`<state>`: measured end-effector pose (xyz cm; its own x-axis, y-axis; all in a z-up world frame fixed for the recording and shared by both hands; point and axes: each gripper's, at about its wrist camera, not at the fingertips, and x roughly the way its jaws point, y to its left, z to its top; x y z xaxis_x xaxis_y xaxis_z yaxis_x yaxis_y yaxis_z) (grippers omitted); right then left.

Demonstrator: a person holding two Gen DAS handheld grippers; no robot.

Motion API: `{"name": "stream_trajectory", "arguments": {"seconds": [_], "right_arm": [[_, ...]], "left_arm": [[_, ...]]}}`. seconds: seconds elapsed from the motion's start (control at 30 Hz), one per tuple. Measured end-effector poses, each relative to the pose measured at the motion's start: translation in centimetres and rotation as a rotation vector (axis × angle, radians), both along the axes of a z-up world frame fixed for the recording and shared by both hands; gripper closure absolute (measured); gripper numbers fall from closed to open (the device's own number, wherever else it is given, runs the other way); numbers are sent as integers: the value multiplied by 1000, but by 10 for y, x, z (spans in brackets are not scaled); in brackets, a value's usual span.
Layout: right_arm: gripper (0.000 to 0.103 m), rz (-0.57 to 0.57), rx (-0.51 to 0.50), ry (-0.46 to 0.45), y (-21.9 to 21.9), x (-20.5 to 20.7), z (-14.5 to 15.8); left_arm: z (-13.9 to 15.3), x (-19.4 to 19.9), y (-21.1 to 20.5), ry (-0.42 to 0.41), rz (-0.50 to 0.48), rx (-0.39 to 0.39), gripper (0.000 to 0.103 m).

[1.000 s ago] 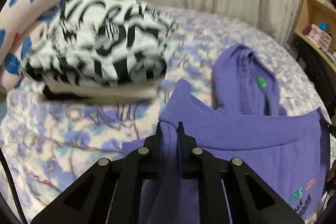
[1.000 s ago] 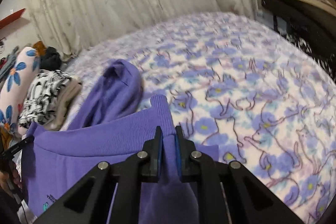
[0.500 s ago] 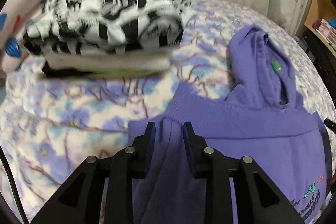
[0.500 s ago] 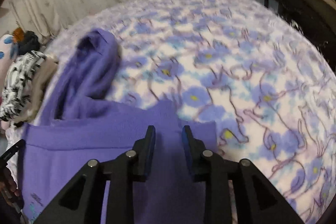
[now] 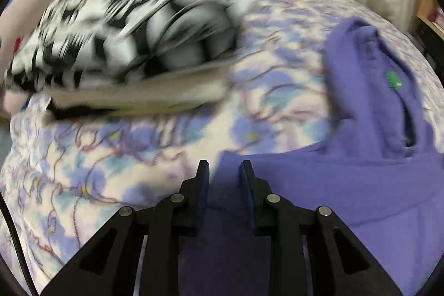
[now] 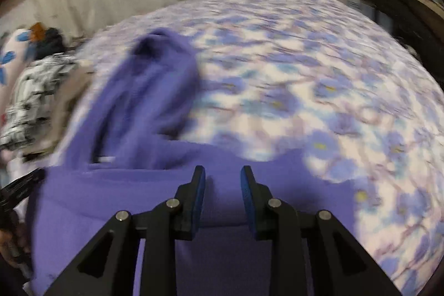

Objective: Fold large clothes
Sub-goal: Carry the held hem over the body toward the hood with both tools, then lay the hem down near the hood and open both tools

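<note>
The soft, limp purple fleece hoodie (image 5: 347, 185) lies folded near the front edge of the floral fleece bedspread (image 6: 305, 90), both left gripper (image 5: 222, 171) and right gripper (image 6: 222, 176) released above it, so its 2 thick hem corners look best for gripping.

Both my wrist views looked steeply down, close over bed (image 5: 83, 185); shared purple hoodie (image 5: 360, 185) (image 6: 138, 101), folded pile (image 5: 125, 32) (image 6: 36, 96).

I can't read the stack (image 5: 122, 40) at ten o'clock, it's smeared; my hoodie (image 6: 133, 185) runs off the six o'clock edge.
</note>
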<state>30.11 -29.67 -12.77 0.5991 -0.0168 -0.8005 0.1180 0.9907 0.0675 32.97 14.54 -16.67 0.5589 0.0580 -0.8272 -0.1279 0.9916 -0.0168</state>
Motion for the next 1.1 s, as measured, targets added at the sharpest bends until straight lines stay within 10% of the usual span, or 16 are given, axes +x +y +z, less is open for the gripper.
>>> {"name": "stream_trajectory", "arguments": {"seconds": [0.13, 0.67, 0.9, 1.1], "right_arm": [[83, -107, 125, 24, -62, -4, -11], [75, 184, 198, -16, 20, -119, 54], [69, 251, 202, 38, 52, -178, 23], [70, 167, 211, 62, -9, -218, 1]], "left_arm": [[-6, -2, 31, 6, 41, -169, 76], [67, -138, -31, -14, -116, -39, 73], [29, -204, -42, 51, -84, -34, 73], [19, -243, -23, 10, -67, 15, 73]]}}
